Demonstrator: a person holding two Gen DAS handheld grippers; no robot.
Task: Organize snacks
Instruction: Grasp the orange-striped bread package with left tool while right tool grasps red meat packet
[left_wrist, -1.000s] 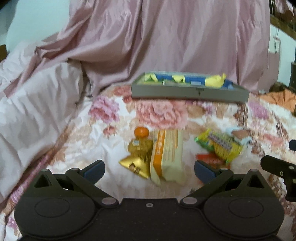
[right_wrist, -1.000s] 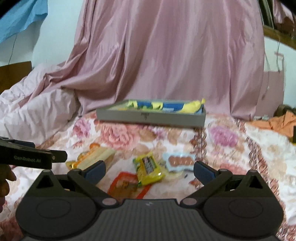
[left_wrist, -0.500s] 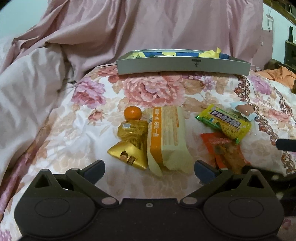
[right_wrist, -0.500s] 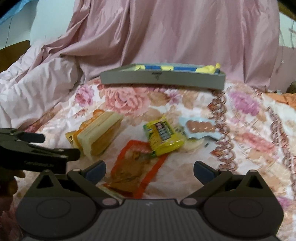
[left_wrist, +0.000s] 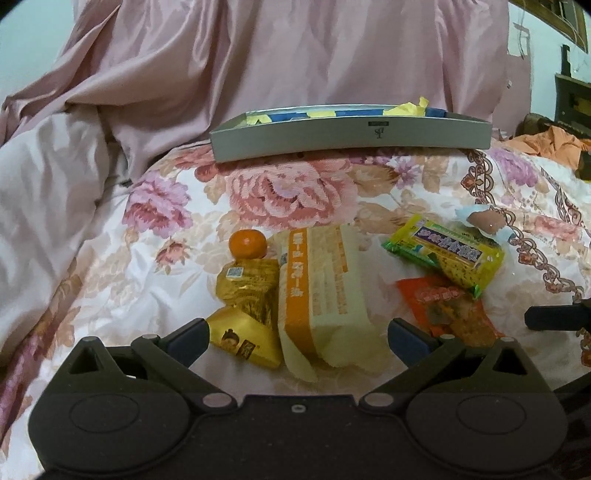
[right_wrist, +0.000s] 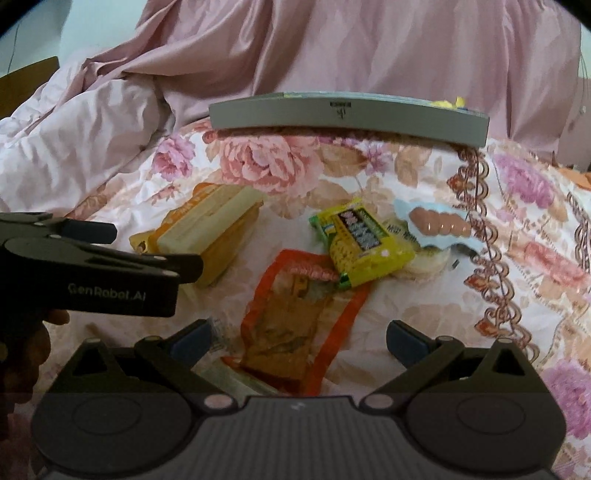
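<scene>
Snack packets lie loose on the floral bedspread (left_wrist: 295, 192): a soft cream-and-orange cake pack (left_wrist: 321, 291) touching a crinkled gold foil pouch (left_wrist: 247, 310) and a round mandarin (left_wrist: 247, 244); a glossy yellow-green bar (right_wrist: 364, 242) overlaps a flat orange sachet (right_wrist: 299, 325). The left gripper (left_wrist: 297, 338) and right gripper (right_wrist: 297, 336) are both spread wide, holding nothing. A grey rectangular tray (left_wrist: 351, 137) sits beyond, bare fabric between.

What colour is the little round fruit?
The fruit is orange, clearest in the left wrist view.
</scene>
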